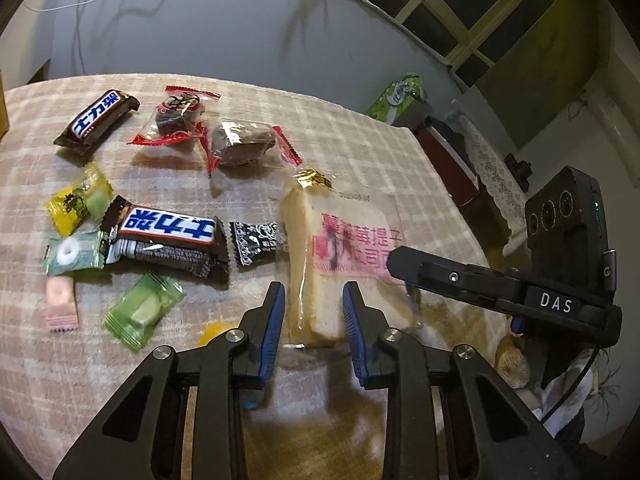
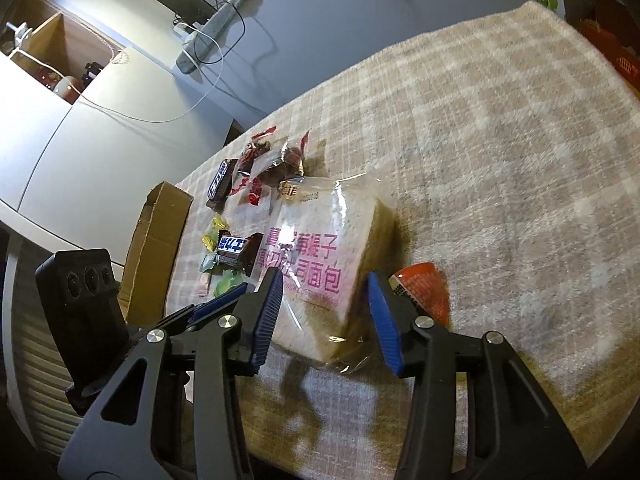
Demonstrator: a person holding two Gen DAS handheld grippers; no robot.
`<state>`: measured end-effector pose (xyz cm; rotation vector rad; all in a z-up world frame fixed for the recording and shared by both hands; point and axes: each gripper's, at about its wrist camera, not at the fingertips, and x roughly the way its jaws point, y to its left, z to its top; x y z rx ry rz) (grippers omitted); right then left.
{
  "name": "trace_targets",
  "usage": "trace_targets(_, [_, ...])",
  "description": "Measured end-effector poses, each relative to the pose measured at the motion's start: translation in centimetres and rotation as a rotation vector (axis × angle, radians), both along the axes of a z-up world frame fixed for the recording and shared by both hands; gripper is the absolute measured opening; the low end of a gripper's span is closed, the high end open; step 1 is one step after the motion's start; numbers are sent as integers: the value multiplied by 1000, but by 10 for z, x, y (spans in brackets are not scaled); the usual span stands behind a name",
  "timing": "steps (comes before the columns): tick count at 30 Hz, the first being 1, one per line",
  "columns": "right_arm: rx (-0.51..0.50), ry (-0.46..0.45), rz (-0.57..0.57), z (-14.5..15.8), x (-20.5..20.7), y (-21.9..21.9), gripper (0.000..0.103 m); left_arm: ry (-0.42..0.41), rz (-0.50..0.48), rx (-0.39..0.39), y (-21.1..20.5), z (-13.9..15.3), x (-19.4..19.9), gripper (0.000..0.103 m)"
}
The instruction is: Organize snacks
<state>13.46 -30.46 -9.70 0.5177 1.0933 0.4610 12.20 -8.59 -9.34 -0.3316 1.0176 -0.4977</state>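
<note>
A bagged slice of bread (image 1: 320,256) with pink lettering lies on the checked cloth (image 1: 360,144). My left gripper (image 1: 314,300) is open, its blue pads on either side of the bread's near end. My right gripper (image 2: 324,292) is open too, its pads straddling the bread (image 2: 320,248) from the other side; it shows in the left wrist view (image 1: 404,258) as a black finger over the bag. Two Snickers bars (image 1: 98,120) (image 1: 172,234), two red-wrapped cakes (image 1: 176,116) (image 1: 244,142) and several small candies (image 1: 142,312) lie to the left.
An orange packet (image 2: 424,288) lies beside the bread by my right finger. A cardboard box (image 2: 156,240) stands at the table's left edge. A green pack (image 1: 396,98) stands beyond the far edge. Cables hang on the grey wall.
</note>
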Motion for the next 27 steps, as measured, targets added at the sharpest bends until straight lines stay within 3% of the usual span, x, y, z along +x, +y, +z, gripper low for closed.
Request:
trace_targets(6, [34, 44, -4, -10, 8, -4, 47, 13, -17, -10, -2, -3, 9, 28])
trace_targets(17, [-34, 23, 8, -5, 7, 8, 47, -25, -45, 39, -18, 5, 5, 28])
trace_targets(27, [-59, -8, 47, 13, -1, 34, 45, -88, 4, 32, 6, 22, -10, 28])
